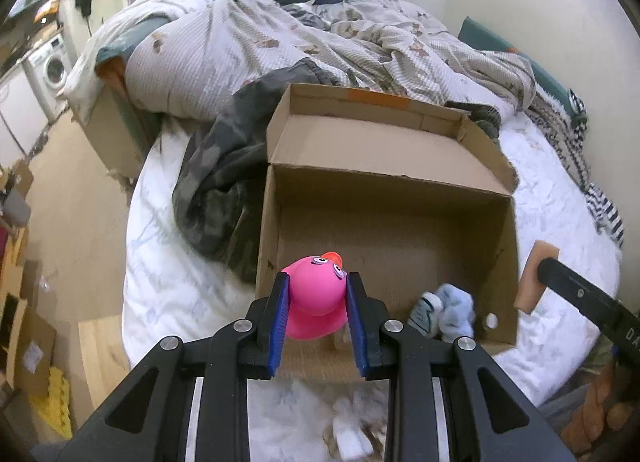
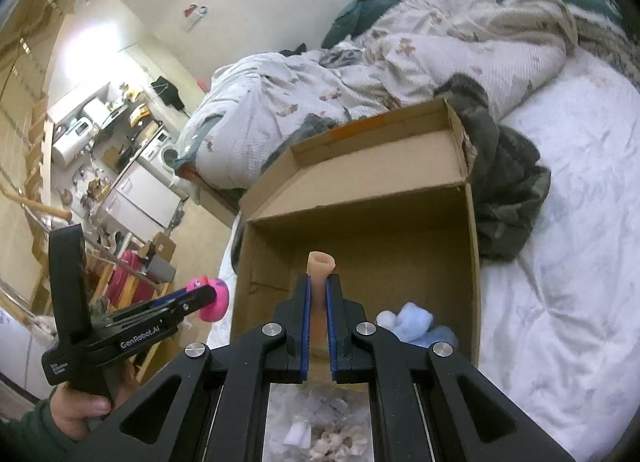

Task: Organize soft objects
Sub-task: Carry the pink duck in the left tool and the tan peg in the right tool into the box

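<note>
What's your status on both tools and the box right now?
Left tool shut on pink duck toy at the cardboard box rim. Right tool shut on beige tube above the box. Blue fluffy item already inside. Nothing blocking.

duvet (image 1: 256, 38) | camo blanket (image 1: 216, 182) | washing machine (image 1: 54, 68) | striped cloth (image 1: 608, 214)

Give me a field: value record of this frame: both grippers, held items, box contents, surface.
left gripper: jaws shut on pink rubber duck, held over the box's near left corner
right gripper: jaws shut on beige tube-shaped soft item, squeezed narrow, above the box
cardboard box: open, flaps up, standing on the bed
box contents: pale blue and white fluffy bundle in the near right corner; rest of the floor bare
bed: white quilt, with a camouflage garment beside the box
task state: neither held item released yet
</note>
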A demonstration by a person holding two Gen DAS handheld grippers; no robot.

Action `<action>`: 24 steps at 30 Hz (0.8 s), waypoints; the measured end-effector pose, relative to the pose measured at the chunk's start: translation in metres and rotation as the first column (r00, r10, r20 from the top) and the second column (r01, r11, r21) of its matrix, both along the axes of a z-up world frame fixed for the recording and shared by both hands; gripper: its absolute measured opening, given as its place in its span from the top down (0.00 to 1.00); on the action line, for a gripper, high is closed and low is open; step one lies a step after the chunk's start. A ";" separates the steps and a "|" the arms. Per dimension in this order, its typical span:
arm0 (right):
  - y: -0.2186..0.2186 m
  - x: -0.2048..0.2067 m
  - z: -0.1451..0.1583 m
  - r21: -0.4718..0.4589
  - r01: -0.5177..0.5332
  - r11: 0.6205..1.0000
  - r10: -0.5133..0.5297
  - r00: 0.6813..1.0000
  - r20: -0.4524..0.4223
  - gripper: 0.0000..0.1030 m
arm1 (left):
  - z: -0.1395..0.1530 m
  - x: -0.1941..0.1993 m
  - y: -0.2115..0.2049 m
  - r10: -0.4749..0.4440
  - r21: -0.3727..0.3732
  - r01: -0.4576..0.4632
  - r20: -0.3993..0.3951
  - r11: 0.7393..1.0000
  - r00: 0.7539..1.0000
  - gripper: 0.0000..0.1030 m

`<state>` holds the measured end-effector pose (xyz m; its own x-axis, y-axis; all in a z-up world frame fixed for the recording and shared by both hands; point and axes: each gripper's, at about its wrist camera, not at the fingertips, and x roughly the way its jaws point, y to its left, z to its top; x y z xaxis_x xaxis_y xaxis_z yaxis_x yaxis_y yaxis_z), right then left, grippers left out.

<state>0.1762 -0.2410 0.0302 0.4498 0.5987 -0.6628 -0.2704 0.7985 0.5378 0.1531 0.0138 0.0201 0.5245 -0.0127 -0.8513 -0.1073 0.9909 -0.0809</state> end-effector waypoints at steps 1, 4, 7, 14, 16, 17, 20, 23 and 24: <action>0.000 0.000 -0.006 0.002 0.005 1.000 -0.005 1.000 -0.006 0.91 | -0.007 0.004 -0.002 -0.008 0.001 0.008 -0.001 1.000 1.000 0.76; -0.003 0.007 -0.033 0.009 0.021 1.000 -0.020 0.997 -0.070 0.91 | -0.025 0.008 -0.003 -0.018 -0.028 0.018 0.013 0.999 1.000 0.76; -0.003 0.013 -0.047 -0.003 0.033 0.999 -0.033 0.993 -0.113 0.91 | -0.039 0.017 -0.003 -0.007 -0.080 0.006 -0.021 0.997 1.000 0.76; 0.007 0.027 -0.060 -0.050 0.008 0.999 -0.015 0.992 -0.128 0.91 | -0.046 0.022 -0.009 -0.033 -0.078 0.030 -0.036 0.996 0.999 0.76; 0.010 0.029 -0.065 -0.049 -0.004 0.999 -0.003 0.989 -0.146 0.91 | -0.048 0.022 -0.010 -0.037 -0.082 0.032 -0.050 0.996 0.998 0.76; 0.012 0.030 -0.067 -0.051 -0.011 0.999 0.003 0.988 -0.152 0.91 | -0.050 0.022 -0.012 -0.040 -0.082 0.035 -0.061 0.996 0.997 0.76; 0.020 0.030 -0.072 -0.068 -0.043 0.997 0.031 0.986 -0.165 0.91 | -0.057 0.021 -0.015 -0.036 -0.052 0.032 -0.090 0.998 0.995 0.76; 0.027 0.028 -0.078 -0.083 -0.073 0.994 0.057 0.981 -0.183 0.91 | -0.065 0.022 -0.017 -0.033 -0.018 0.031 -0.123 0.999 0.992 0.76; 0.029 0.028 -0.081 -0.085 -0.081 0.993 0.063 0.980 -0.191 0.91 | -0.068 0.022 -0.017 -0.031 -0.017 0.029 -0.135 0.999 0.990 0.76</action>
